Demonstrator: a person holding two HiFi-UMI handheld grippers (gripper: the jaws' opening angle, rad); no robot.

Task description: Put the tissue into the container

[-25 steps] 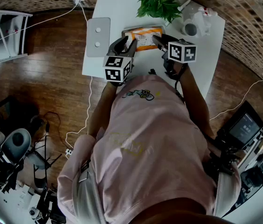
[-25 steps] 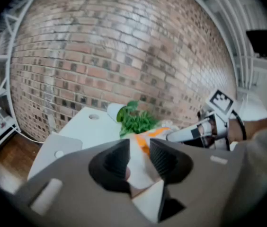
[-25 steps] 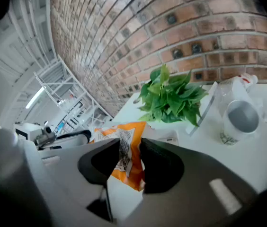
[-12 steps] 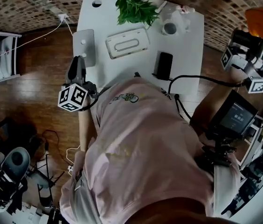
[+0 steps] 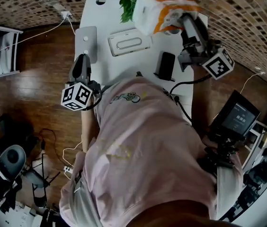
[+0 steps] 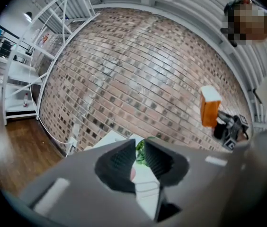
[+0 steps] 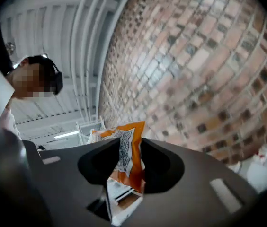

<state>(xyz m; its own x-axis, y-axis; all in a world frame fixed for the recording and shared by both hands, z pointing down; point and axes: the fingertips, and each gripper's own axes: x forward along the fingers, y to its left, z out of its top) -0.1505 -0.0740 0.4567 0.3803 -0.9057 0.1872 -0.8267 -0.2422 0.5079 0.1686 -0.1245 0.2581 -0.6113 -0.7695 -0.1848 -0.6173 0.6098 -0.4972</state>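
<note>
The tissue pack (image 7: 134, 167), likely soft and light, is being pinched at its edge between the right tongs (image 7: 129, 141), while the barely parted left tongs (image 6: 139, 141) are holding nothing.

Clearance over the white table (image 5: 119, 67). The container (image 5: 129, 42) lies mid-table, its slotted top reachable from straight above. A grey pad (image 5: 86, 38) flanks it on the left, a dark phone (image 5: 165, 65) on the right front and a leafy plant (image 5: 129, 6) just behind. The tissue pack (image 5: 164, 8), clamped in the right gripper (image 5: 184, 19), hangs above the plant and the far edge. The left gripper (image 5: 82, 58) stands off the table's left edge, beside the pad.
</note>
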